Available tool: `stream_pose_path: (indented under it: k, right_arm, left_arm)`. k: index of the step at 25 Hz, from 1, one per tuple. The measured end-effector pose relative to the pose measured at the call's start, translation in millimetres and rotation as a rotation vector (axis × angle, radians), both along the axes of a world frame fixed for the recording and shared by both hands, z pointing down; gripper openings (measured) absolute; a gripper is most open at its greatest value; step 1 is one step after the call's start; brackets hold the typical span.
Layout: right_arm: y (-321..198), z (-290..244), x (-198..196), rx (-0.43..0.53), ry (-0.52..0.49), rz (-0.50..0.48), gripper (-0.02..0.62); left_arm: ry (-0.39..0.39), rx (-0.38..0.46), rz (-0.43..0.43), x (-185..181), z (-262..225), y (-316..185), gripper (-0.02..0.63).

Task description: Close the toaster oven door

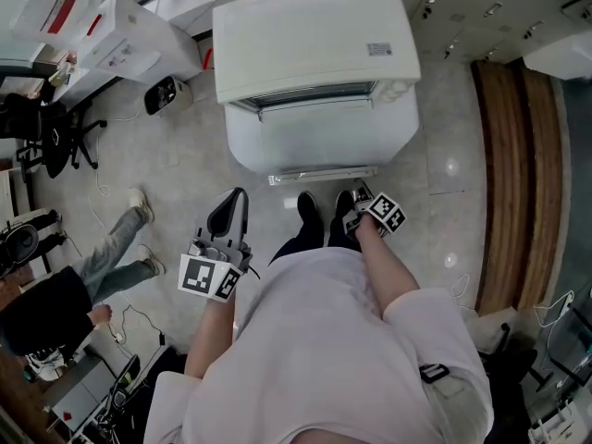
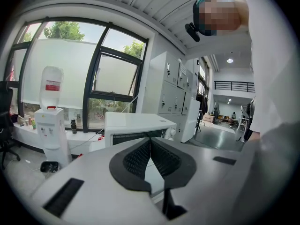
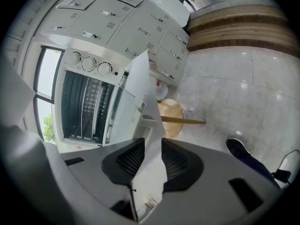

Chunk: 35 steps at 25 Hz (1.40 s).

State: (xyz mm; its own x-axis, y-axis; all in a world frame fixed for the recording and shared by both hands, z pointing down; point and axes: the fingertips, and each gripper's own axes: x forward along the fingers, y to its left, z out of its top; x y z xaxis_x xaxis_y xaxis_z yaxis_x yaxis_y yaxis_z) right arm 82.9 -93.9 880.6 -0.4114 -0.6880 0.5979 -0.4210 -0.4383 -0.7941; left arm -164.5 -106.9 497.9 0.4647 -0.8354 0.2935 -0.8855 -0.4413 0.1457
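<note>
A white toaster oven (image 1: 310, 35) stands on the floor in front of me with its door (image 1: 319, 137) folded down and open. In the right gripper view the dark cavity with its rack (image 3: 86, 107) and three knobs (image 3: 89, 64) show. My right gripper (image 1: 358, 202) is at the door's front edge. In its own view the white door (image 3: 136, 88) runs between the jaws of the right gripper (image 3: 150, 146) and fills the gap from pad to pad. My left gripper (image 1: 229, 215) hangs to the left, away from the oven. The jaw tips of the left gripper (image 2: 150, 142) meet with nothing between them.
A person's legs (image 1: 116, 248) and an office chair (image 1: 55, 137) are at the left. A water dispenser (image 2: 49, 121) stands by the window. A round wooden stool (image 3: 171, 118) sits behind the door, near grey lockers (image 3: 117, 18). My shoes (image 1: 308, 213) stand close to the door's edge.
</note>
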Motion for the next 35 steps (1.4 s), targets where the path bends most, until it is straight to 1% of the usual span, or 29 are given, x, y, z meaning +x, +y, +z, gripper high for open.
stream_pose_path:
  k: [7, 11, 13, 22, 28, 33, 35]
  right_arm:
    - [-4, 2, 4, 0.021, 0.002, 0.04, 0.088]
    - [-7, 0, 3, 0.032, -0.005, 0.043, 0.083]
    - [-8, -2, 3, 0.043, -0.018, 0.051, 0.097]
    - [-4, -22, -4, 0.096, -0.091, 0.052, 0.101]
    - [-8, -36, -4, 0.137, -0.113, 0.048, 0.104]
    - [-20, -57, -9, 0.188, -0.137, 0.045, 0.146]
    - [-27, -66, -9, 0.211, -0.151, 0.058, 0.147]
  left_arm:
    - [-0.012, -0.004, 0.006, -2, -1, 4, 0.021]
    - [-0.012, -0.004, 0.017, 1, 0, 6, 0.02]
    - [-0.011, -0.003, 0.025, 4, 1, 6, 0.02]
    - [0.009, 0.011, 0.035, 9, 1, 4, 0.02]
    - [0.02, 0.027, 0.039, 9, -2, 4, 0.02]
    - [0.026, 0.032, 0.038, 7, -4, 5, 0.02]
    - [0.028, 0.035, 0.037, 6, -4, 4, 0.02]
